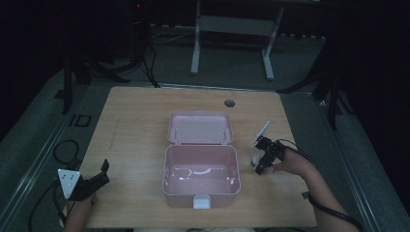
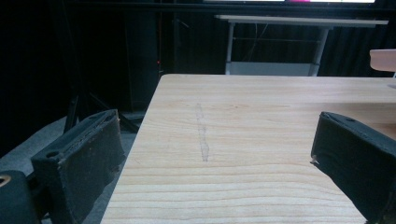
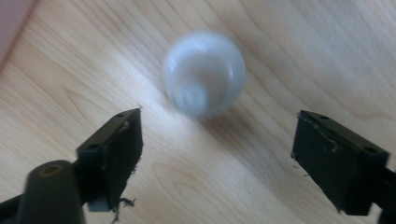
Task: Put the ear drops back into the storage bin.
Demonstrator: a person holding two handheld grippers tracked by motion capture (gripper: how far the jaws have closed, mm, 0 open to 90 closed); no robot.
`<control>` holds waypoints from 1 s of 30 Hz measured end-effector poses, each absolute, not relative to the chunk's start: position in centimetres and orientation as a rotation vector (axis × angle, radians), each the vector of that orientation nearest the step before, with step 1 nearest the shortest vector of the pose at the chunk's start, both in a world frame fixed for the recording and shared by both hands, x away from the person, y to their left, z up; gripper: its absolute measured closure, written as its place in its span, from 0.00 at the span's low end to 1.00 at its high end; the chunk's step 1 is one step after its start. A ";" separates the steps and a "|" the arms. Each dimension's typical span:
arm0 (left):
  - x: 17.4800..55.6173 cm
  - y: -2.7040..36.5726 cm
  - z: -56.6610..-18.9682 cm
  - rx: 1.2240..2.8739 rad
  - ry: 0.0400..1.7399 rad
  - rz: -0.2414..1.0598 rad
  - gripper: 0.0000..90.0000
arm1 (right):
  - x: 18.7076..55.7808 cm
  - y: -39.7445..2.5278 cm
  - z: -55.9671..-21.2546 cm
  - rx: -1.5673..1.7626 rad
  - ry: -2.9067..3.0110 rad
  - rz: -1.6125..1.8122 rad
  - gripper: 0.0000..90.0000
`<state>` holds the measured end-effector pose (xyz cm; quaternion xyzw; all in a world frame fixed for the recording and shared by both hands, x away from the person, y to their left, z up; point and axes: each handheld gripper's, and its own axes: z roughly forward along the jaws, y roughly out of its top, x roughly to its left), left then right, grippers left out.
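Note:
A small white ball (image 3: 204,72) lies on the wooden table (image 1: 135,125), blurred in the right gripper view, just beyond the tips of my open right gripper (image 3: 215,154). From above, the ball (image 1: 253,161) sits right of the open pink box (image 1: 200,193), with my right gripper (image 1: 259,157) over it and apart from it. The box's lid (image 1: 200,128) lies folded back flat. My left gripper (image 1: 104,173) rests open near the table's front left corner, nothing between its jaws. In its own view the left gripper (image 2: 215,158) faces bare wood.
The box's white latch (image 1: 201,201) faces the front edge. A round cable hole (image 1: 229,103) sits near the table's far edge. A pink edge of the box (image 2: 383,58) shows at the far right of the left gripper view. Table legs and cables stand beyond.

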<state>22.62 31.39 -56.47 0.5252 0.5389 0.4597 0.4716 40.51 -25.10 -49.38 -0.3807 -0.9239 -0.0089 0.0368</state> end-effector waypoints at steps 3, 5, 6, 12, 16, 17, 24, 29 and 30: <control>22.6 31.4 -56.5 1.286 1.319 1.126 0.03 | 40.9 -24.7 -49.3 -1.173 -2.846 -0.028 0.24; 22.6 31.4 -56.5 1.287 1.319 1.124 0.03 | 41.0 -24.4 -49.3 -1.170 -2.843 -0.030 0.24; 22.6 31.4 -56.5 1.287 1.319 1.123 0.03 | 41.4 -24.0 -49.4 -1.160 -2.850 -0.030 0.29; 22.6 31.4 -56.5 1.288 1.319 1.123 0.03 | 42.0 -23.2 -49.6 -1.150 -2.835 -0.012 0.44; 22.6 31.4 -56.5 1.289 1.319 1.123 0.03 | 42.3 -22.8 -50.0 -1.150 -2.819 0.011 0.50; 22.6 31.4 -56.5 1.289 1.319 1.123 0.03 | 42.4 -22.8 -50.1 -1.142 -2.821 0.016 0.50; 22.6 31.4 -56.5 1.291 1.320 1.123 0.03 | 42.3 -22.3 -50.5 -1.129 -2.824 0.034 0.63; 22.7 31.4 -56.5 1.289 1.321 1.123 0.03 | 41.9 -22.0 -50.2 -1.067 -2.885 0.048 0.66; 22.7 31.4 -56.5 1.289 1.320 1.123 0.03 | 41.8 -21.9 -50.2 -1.062 -2.890 0.056 0.66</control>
